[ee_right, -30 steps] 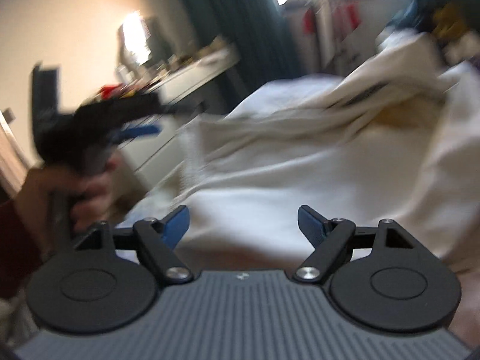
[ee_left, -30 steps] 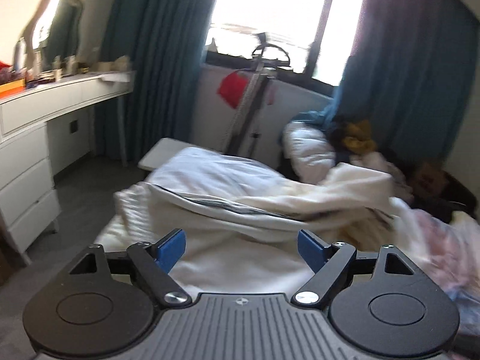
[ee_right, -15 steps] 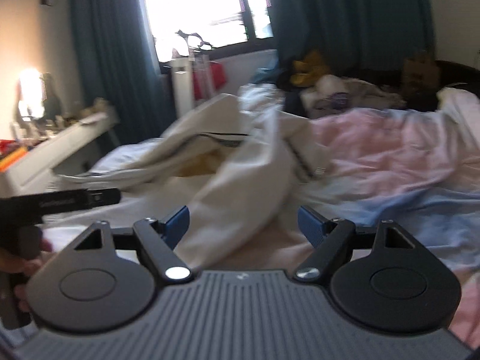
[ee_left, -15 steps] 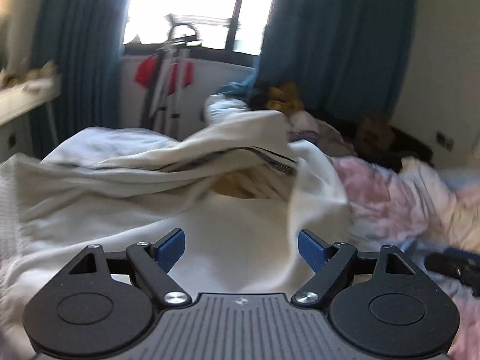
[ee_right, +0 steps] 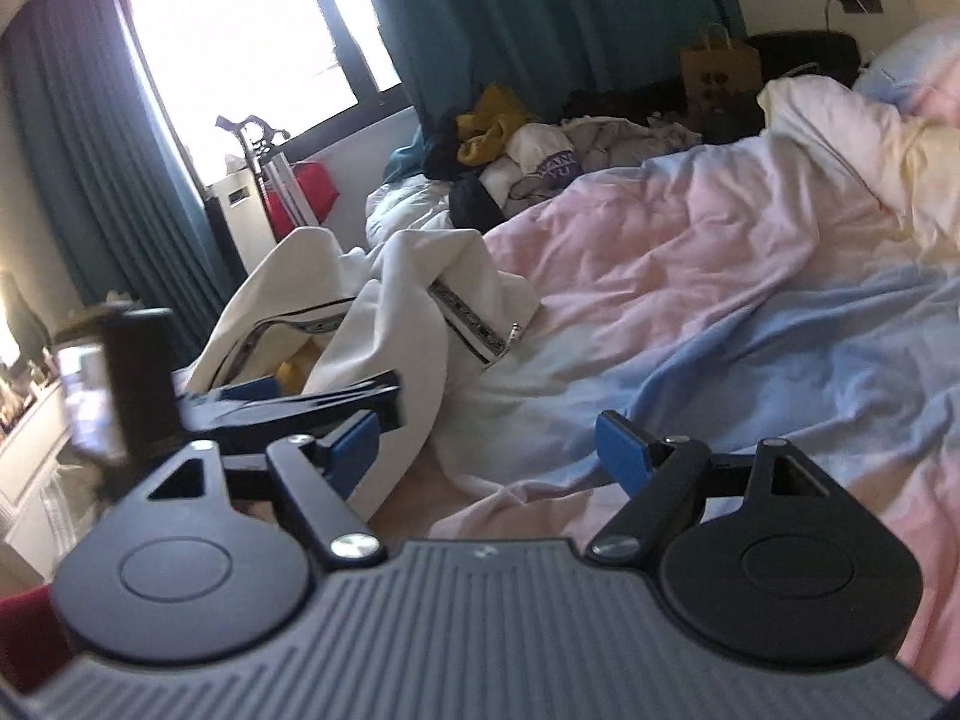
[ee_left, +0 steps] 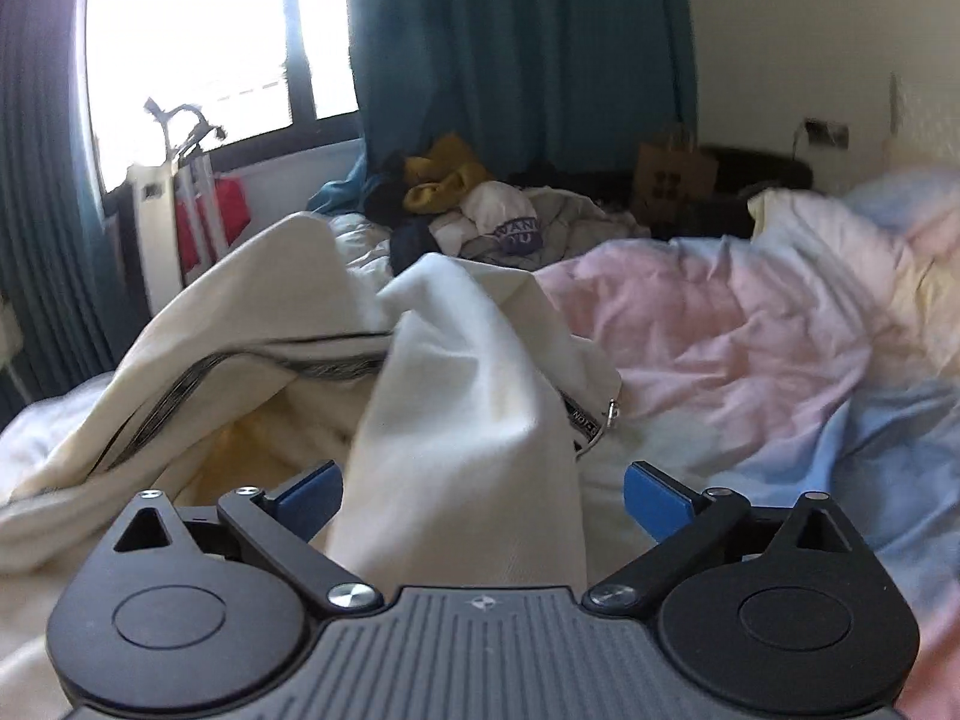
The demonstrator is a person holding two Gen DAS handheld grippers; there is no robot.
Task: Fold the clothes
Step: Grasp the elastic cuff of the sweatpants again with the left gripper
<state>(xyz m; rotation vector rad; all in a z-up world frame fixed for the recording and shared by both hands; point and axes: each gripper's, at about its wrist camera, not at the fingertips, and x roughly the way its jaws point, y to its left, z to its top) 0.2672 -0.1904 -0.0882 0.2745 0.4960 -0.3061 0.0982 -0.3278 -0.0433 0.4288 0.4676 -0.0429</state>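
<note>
In the left wrist view we see a cream zip-up garment (ee_left: 462, 396) heaped in the lower centre and left of the frame, lying on a bed whose pink and blue duvet (ee_left: 750, 348) fills the right half. One fold of it rises as a tall ridge running from the bottom centre up toward the middle of the frame, so its long axis here points away from the camera. A dark zipper tape (ee_left: 264, 369) crosses the heap from lower left to centre, and a metal zip pull (ee_left: 611, 411) hangs at the right edge of the ridge.

The left gripper (ee_left: 480, 489) has its blue fingers spread wide, with the ridge of cloth standing between them; we cannot tell whether either pad touches it.

In the right wrist view the garment sits at centre left, the left gripper's black body in front of its lower left part. The right gripper (ee_right: 486, 450) is spread wide too, nothing between its pads, above the duvet just right of the garment.

A pile of clothes (ee_right: 510, 144) lies beyond, below teal curtains (ee_right: 540, 18).
</note>
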